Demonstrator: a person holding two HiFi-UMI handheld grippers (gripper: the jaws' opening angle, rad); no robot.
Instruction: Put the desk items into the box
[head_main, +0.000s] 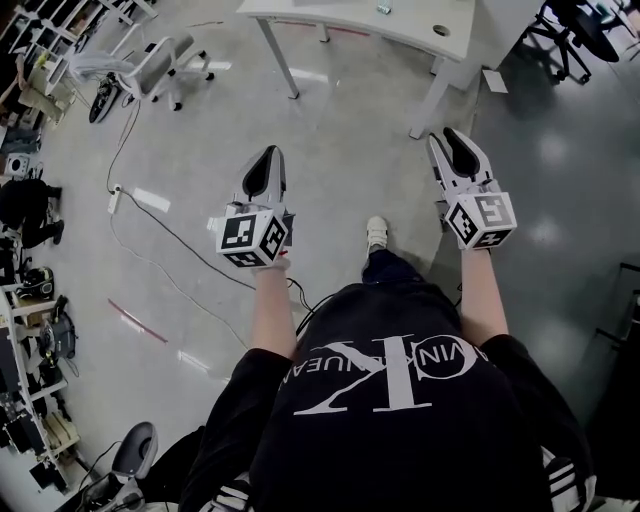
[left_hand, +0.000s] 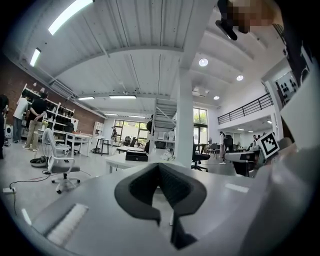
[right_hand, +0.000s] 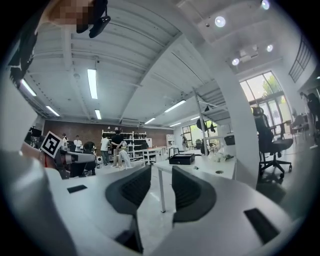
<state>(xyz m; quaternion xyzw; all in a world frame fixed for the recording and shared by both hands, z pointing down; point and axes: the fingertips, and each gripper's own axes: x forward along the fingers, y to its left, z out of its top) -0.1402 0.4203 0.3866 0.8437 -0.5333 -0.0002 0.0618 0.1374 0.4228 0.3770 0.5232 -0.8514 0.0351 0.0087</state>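
Since the person stands out on the big grey floor (head_main: 340, 140), well apart from the white bench (head_main: 400, 25), the job does not look started yet. The bench is ahead, past both grippers. The left gripper (head_main: 269, 152) has its jaws together with nothing in them. The right gripper (head_main: 441, 136) has its jaws apart, and nothing is between them either. I think the walk to the bench could go wrong. A black cable (head_main: 180, 235) lies across the floor near the person's feet, and a foot could catch on it. The left gripper would also have to spread its jaws before it can pick anything up, or it would just push things about. The box (right_hand: 181, 159) sits on top of the bench, near its end. It looks black, low and flat, with straight sides. Some small pale things (right_hand: 220, 156) lie near it on the bench, but they are too far off to tell what they are.
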